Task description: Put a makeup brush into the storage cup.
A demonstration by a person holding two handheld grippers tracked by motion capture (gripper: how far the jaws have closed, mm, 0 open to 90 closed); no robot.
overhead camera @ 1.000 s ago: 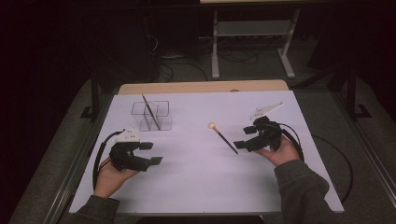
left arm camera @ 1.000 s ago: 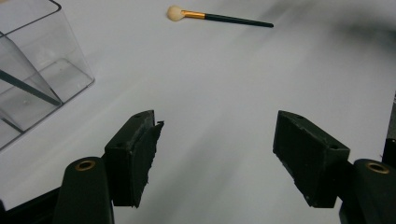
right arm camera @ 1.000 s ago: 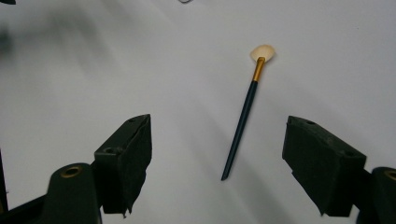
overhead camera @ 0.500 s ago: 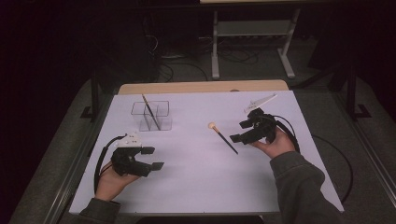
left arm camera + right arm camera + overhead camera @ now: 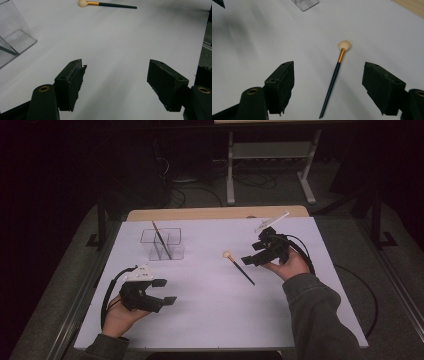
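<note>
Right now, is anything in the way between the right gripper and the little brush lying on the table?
No, nothing visible. The right gripper has its fingers apart, and the brush lies flat on the bare white table straight ahead between them. The clear box stands well off to the side.

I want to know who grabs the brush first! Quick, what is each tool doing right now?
Left tool: open, holding nothing, low over the white table.
Right tool: open, empty, with the makeup brush lying between its jaws.
</note>
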